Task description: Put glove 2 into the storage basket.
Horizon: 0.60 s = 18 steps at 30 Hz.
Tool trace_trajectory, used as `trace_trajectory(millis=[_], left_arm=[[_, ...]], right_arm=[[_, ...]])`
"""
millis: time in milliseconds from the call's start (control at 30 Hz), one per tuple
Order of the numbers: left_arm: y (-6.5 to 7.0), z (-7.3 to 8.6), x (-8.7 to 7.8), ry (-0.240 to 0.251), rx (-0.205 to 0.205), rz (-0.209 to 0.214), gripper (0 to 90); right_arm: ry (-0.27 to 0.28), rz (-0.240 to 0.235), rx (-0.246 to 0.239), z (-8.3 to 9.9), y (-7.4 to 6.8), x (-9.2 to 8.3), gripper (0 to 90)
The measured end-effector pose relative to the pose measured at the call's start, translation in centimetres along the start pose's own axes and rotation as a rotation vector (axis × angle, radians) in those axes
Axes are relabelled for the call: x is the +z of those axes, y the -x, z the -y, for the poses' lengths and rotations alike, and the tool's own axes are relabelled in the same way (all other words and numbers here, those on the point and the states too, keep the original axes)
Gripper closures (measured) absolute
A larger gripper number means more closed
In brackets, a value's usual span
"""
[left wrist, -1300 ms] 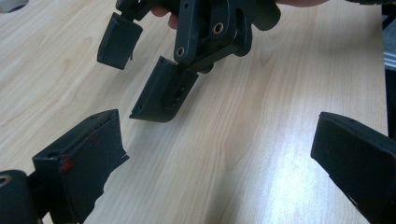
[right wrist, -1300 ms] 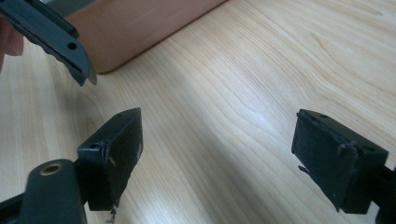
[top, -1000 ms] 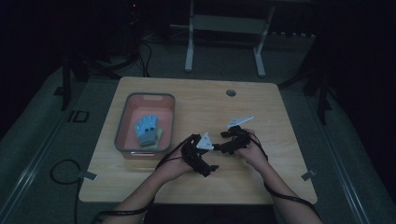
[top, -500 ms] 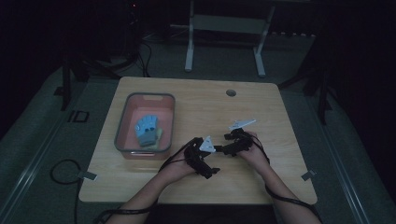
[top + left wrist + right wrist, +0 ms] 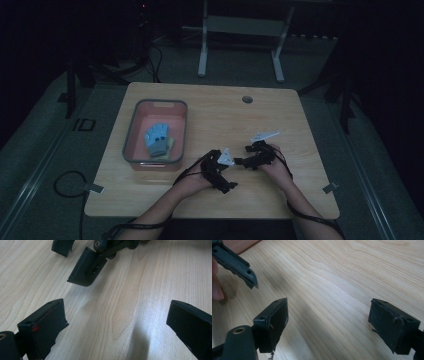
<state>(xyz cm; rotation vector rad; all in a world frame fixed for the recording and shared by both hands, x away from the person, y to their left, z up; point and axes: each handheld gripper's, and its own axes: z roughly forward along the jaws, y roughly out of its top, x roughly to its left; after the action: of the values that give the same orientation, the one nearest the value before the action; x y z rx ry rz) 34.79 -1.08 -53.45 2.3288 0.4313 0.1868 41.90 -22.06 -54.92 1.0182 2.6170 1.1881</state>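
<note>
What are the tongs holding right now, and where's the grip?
Nothing. The left tongs and right tongs both stand open over bare table.

Too dark and small to tell the blue thing (image 5: pixel 157 139) in the pink bin (image 5: pixel 131 135); forearms cut off at bottom edge

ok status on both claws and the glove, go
Left claw open, empty, over bare table. Right claw open, empty. Blue glove in the pink bin. Nothing in the way.
</note>
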Motion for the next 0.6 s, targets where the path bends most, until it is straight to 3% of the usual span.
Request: trace_trajectory(millis=[333,600], left_arm=[[0.2,0.1,0.7,-0.016,0.002,0.019,2.1],[0.4,0.1,0.8,-0.023,0.019,0.010,2.1]], right_arm=[[0.010,0.004,-0.018,1.1,0.3,-0.8,16.2],[0.007,0.010,-0.030,2.0,0.2,-1.4,16.1]])
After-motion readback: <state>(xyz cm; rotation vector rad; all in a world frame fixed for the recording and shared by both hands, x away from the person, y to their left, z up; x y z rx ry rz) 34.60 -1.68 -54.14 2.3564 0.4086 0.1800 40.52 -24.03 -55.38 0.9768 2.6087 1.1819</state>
